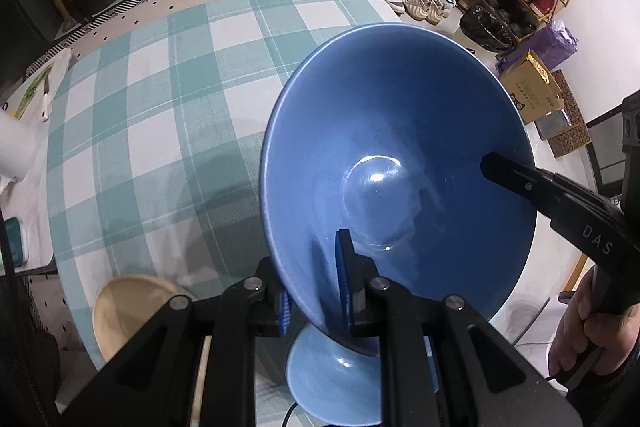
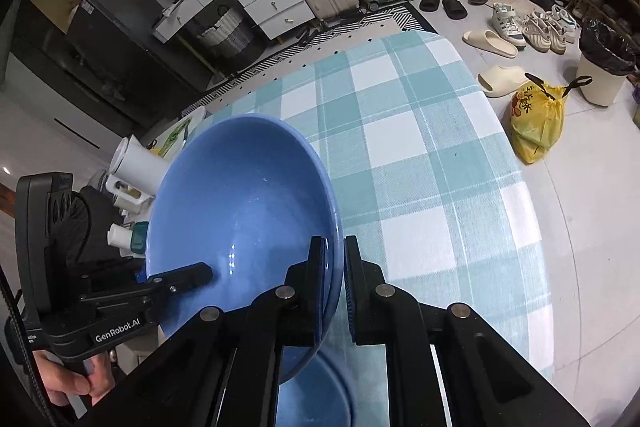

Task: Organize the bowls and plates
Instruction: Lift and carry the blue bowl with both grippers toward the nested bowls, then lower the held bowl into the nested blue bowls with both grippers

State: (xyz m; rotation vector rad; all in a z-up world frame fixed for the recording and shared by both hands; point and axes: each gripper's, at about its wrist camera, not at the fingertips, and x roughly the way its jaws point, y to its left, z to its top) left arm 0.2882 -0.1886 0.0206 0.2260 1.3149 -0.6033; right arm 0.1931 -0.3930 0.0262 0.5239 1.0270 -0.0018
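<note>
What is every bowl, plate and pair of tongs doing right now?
Big blue bowl: lifted off the table, tilted, pinched at its rim on two sides.
Left tongs: shut on the big blue bowl's rim.
Right tongs: shut on the rim at the opposite side.
Light blue plate: flat on the table, under the lifted bowl.
Beige plate: resting at the table edge, untouched.
Checked tablecloth: spread flat.

Checked table [image 1: 160, 107], beige plate [image 1: 132, 311], blue plate [image 1: 332, 379]

Blue bowl [image 1: 400, 163] tilted, lifted above table
</note>
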